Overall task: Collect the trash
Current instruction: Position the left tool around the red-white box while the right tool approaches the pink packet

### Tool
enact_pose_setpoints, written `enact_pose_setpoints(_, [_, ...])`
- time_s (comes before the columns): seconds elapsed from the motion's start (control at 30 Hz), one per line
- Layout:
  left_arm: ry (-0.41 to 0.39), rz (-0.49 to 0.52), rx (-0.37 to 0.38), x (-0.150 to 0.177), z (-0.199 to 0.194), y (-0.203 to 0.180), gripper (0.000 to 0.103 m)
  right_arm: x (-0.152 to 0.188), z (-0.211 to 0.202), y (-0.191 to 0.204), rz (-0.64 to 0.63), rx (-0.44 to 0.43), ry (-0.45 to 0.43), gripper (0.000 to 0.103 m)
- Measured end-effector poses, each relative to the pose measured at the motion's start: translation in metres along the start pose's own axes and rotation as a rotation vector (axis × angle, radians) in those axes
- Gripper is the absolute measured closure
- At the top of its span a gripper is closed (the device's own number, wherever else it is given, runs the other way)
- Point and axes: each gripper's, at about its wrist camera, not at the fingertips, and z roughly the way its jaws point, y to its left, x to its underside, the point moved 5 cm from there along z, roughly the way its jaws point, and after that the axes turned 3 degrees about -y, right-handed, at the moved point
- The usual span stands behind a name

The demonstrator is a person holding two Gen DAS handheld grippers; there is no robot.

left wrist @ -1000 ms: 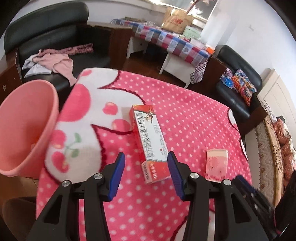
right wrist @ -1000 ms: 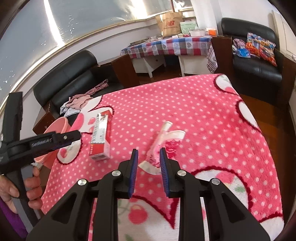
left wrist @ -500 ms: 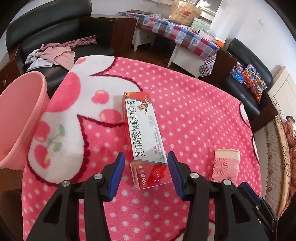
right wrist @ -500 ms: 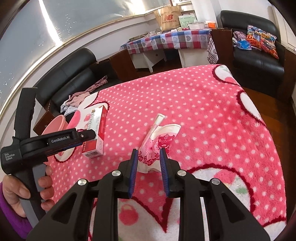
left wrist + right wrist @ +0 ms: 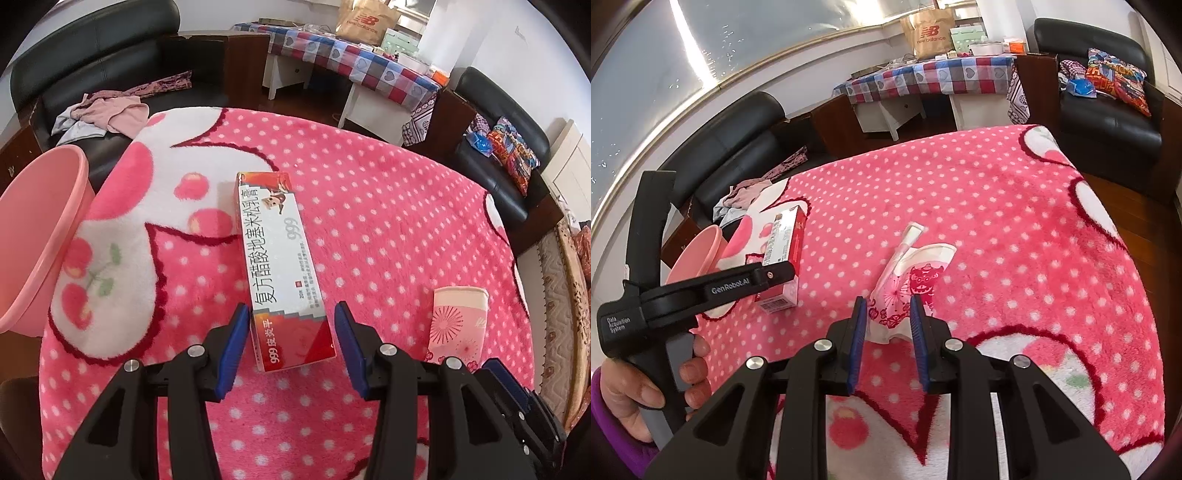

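Observation:
A long white and red medicine box (image 5: 282, 266) lies on the pink polka-dot blanket (image 5: 369, 221). My left gripper (image 5: 291, 341) is open, its jaws on either side of the box's near red end without closing on it. The box also shows in the right wrist view (image 5: 785, 258), with the left gripper (image 5: 775, 275) over it. A flattened pink paper cup (image 5: 910, 280) lies in front of my right gripper (image 5: 888, 326), which is open with the cup's near edge between its jaws. The cup shows in the left wrist view (image 5: 458, 321).
A pink plastic bin (image 5: 33, 236) stands off the blanket's left edge; it also shows in the right wrist view (image 5: 694, 258). Black sofas with clothes (image 5: 107, 110) ring the bed. A table with a checked cloth (image 5: 351, 62) stands behind.
Both grippers have moved forward and down. The left gripper's jaws now straddle the box's near end. The right gripper's jaws have reached the cup's near edge and opened slightly wider.

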Motion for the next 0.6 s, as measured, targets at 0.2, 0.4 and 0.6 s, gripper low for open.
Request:
enact_pose_setpoints(0.2, [0.002, -0.003, -0.011, 0.0036, 0.0012, 0.0002, 0.056, -0.0005, -0.0002, 0.0033, -0.008, -0.004, -0.001, 0.079])
enact_pose_setpoints(0.4, [-0.005, 0.0, -0.021, 0.0048, 0.0013, 0.0009, 0.056, 0.0001, 0.0001, 0.0041, -0.005, -0.009, 0.004, 0.079])
enact_pose_setpoints(0.6, [-0.011, 0.005, -0.024, 0.0054, 0.0001, 0.0007, 0.056, 0.001, -0.0003, 0.0054, -0.004, -0.01, 0.005, 0.079])
